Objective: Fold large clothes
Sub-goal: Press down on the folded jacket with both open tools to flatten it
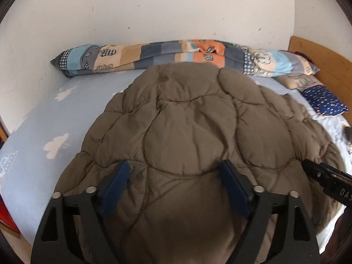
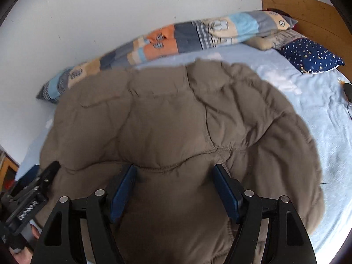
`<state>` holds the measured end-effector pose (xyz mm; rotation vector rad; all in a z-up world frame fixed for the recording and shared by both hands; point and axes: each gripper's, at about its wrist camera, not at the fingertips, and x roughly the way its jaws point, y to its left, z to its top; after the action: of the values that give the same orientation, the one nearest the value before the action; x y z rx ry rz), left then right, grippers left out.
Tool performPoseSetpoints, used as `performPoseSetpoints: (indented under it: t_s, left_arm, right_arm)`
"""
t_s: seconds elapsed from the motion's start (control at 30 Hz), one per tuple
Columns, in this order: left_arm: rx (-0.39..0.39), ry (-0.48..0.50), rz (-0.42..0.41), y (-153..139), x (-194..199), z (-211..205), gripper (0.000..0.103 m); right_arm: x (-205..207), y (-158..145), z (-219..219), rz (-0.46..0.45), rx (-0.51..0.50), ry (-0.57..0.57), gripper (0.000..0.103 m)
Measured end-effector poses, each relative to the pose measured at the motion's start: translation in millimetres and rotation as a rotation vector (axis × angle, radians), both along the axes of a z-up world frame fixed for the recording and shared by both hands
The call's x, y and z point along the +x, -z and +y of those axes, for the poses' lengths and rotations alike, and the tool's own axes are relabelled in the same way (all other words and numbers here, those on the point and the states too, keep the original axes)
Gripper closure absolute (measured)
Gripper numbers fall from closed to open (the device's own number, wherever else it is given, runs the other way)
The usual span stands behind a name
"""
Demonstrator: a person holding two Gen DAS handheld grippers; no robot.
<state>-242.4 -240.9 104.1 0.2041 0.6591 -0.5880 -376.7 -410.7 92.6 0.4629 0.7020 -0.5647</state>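
A puffy brown quilted jacket (image 1: 193, 118) lies spread on the bed and fills most of both views (image 2: 167, 114). My left gripper (image 1: 176, 165) hovers over its near edge with blue pads wide apart; padded fabric bulges up between them, and the pads do not squeeze it. My right gripper (image 2: 175, 166) sits the same way at the near edge, jaws wide, with fabric between the pads but not pinched. The right gripper's black body (image 1: 325, 176) shows at the right of the left wrist view. The left gripper's body (image 2: 33, 193) shows at the left of the right wrist view.
The bed has a light blue cloud-print sheet (image 1: 55, 121). A rolled patchwork quilt (image 1: 154, 55) lies along the white wall behind the jacket. A navy starred pillow (image 2: 308, 55) and a wooden headboard (image 2: 308, 11) are at the far right. A small dark object (image 2: 348, 92) lies on the sheet's right edge.
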Motion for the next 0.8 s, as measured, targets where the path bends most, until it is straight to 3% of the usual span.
performPoseSetpoints:
  t_s: [0.1, 0.33, 0.8]
  left_arm:
    - [0.023, -0.022, 0.040, 9.6, 8.9, -1.9, 0.007]
    - [0.052, -0.032, 0.061, 21.5, 12.2, -5.3, 0.005]
    - [0.041, -0.044, 0.041, 21.7, 4.9, 1.3, 0.004]
  right_arm:
    - [8.9, 7.8, 0.7, 0.038, -0.010, -0.004, 0.018]
    - [20.9, 22.4, 1.5, 0.106, -0.041, -0.015, 0.016]
    - [10.7, 11.2, 11.5, 0.079, -0.071, 0.010, 0.015]
